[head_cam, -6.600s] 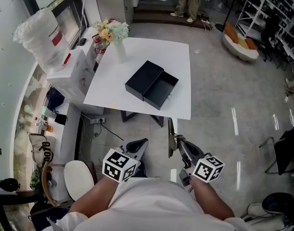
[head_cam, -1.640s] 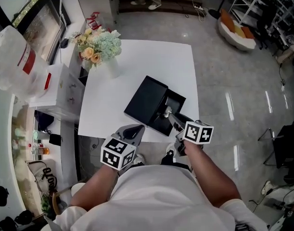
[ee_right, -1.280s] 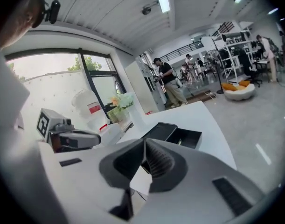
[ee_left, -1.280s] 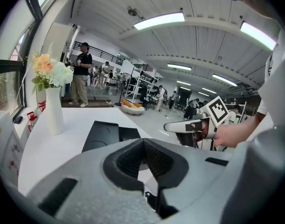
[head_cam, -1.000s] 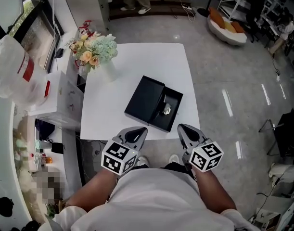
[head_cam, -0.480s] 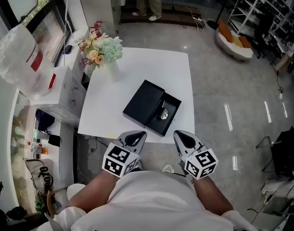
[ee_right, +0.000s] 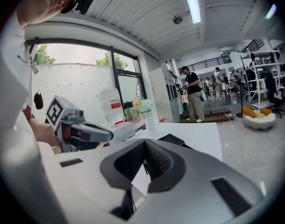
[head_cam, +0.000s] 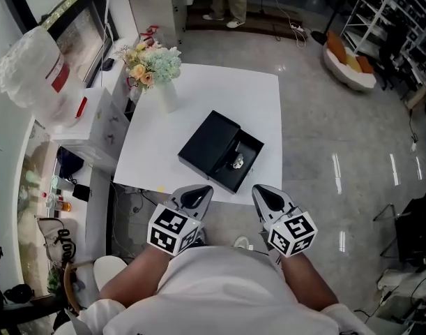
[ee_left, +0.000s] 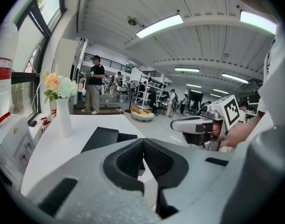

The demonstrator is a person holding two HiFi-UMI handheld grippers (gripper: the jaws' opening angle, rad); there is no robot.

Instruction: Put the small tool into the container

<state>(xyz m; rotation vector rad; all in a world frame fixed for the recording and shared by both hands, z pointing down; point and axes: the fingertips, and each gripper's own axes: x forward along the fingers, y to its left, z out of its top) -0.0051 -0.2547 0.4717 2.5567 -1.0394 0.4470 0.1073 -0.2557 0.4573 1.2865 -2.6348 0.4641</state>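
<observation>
Sitting in the open black rectangular box (head_cam: pixel 211 139) on the white square table (head_cam: pixel 219 89) was the small shiny metal tool (head_cam: pixel 238 162). Left gripper (head_cam: pixel 199 190) and right gripper (head_cam: pixel 261 190) hovered just off the table's near edge, side by side. Both pairs of jaws were pressed together with nothing between them.

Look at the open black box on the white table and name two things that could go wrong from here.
1. The black box sits close to the near edge of the table. The left gripper and right gripper, both shut and empty, hang just off that edge; a bump might push it off.
2. The small tool lies loose in the uncovered tray, so a jolt could probably toss it out.
</observation>
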